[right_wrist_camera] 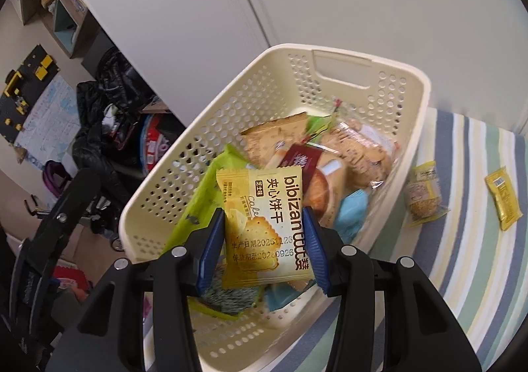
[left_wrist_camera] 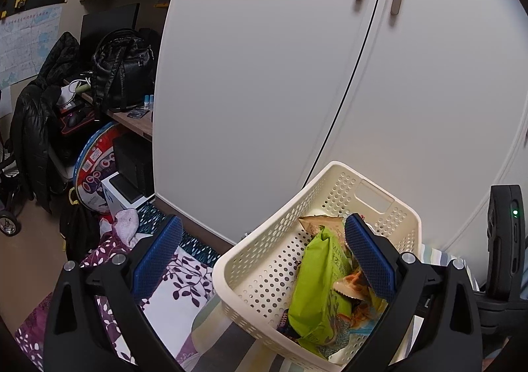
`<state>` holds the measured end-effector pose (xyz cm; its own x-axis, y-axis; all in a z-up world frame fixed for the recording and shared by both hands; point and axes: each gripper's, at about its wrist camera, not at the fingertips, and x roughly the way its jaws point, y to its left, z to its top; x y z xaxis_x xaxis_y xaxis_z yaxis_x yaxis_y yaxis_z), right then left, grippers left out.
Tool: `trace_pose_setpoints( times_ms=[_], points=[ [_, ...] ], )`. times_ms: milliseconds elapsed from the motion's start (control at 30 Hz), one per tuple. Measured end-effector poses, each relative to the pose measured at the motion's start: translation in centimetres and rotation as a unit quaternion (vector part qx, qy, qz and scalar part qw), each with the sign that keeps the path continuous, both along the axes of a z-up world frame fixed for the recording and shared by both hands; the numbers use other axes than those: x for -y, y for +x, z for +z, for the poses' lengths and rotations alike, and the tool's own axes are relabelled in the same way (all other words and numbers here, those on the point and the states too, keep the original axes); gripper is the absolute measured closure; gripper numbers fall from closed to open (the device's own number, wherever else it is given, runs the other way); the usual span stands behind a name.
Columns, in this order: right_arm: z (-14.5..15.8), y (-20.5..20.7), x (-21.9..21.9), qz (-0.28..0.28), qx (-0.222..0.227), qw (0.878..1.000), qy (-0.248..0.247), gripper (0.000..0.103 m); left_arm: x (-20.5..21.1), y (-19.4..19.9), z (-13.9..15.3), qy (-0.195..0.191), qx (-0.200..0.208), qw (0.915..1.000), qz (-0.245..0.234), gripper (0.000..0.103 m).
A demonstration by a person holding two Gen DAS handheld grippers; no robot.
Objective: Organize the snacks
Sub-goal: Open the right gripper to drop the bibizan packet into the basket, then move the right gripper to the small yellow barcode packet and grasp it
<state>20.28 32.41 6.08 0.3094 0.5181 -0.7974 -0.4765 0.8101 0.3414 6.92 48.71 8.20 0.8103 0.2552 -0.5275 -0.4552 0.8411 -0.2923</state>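
Left wrist view: left hand-held gripper (left_wrist_camera: 264,259) wide open, holding nothing, one pad over cream basket (left_wrist_camera: 264,259), other pad outside its left wall. Basket sits on striped cloth (left_wrist_camera: 227,332), holds green bag (left_wrist_camera: 321,286) and other packets. White cabinet (left_wrist_camera: 264,75) behind.

Right wrist view: right hand-held gripper (right_wrist_camera: 264,240) clamped on yellow biscuit packet (right_wrist_camera: 264,223), held over basket interior. Two small yellow packets on striped cloth right of basket: nearer (right_wrist_camera: 424,193), farther (right_wrist_camera: 503,202).

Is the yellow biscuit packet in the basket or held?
Held: the right gripper pinches the yellow biscuit packet between its blue fingers, above the basket.
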Motion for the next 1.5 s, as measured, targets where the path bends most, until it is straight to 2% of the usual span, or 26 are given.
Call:
trace_pose_setpoints(
  times_ms=[133, 200, 267, 400, 567, 700, 1067, 1500],
  points=[
    [0.7, -0.6, -0.3, 0.006, 0.015, 1.0, -0.002, 0.053, 0.1, 0.1, -0.1, 0.0, 0.0, 1.0, -0.002, 0.003],
    [1.3, -1.0, -0.4, 0.004, 0.033, 0.999, -0.006, 0.052, 0.2, 0.1, -0.1, 0.002, 0.001, 1.0, -0.003, 0.003],
    [2.0, -1.3, -0.3, 0.001, 0.054, 0.998, -0.01, 0.045, 0.2, 0.1, -0.1, 0.001, 0.001, 1.0, -0.003, 0.003],
    [3.2, -1.9, 0.5, -0.009, 0.088, 0.996, -0.011, 0.045, 0.2, 0.1, -0.2, 0.0, 0.001, 1.0, -0.002, 0.003],
    [4.2, -2.4, 2.6, -0.037, 0.11, 0.993, -0.001, 0.045, 0.2, 0.1, -0.2, 0.002, 0.005, 1.0, -0.004, 0.003],
    [4.4, -2.7, 5.1, -0.063, 0.14, 0.988, -0.022, 0.042, 0.4, 0.0, -0.1, 0.003, 0.008, 1.0, -0.005, 0.003],
    [1.6, -1.1, 14.1, -0.149, 0.111, 0.981, -0.054, 0.031, 1.6, 0.5, 0.0, 0.005, 0.008, 0.9996, -0.026, 0.003],
    [-3.5, 1.5, 20.7, -0.195, 0.067, 0.973, -0.106, 0.031, 4.2, 1.0, 0.5, 0.018, 0.012, 0.9979, -0.061, 0.003]
  ],
)
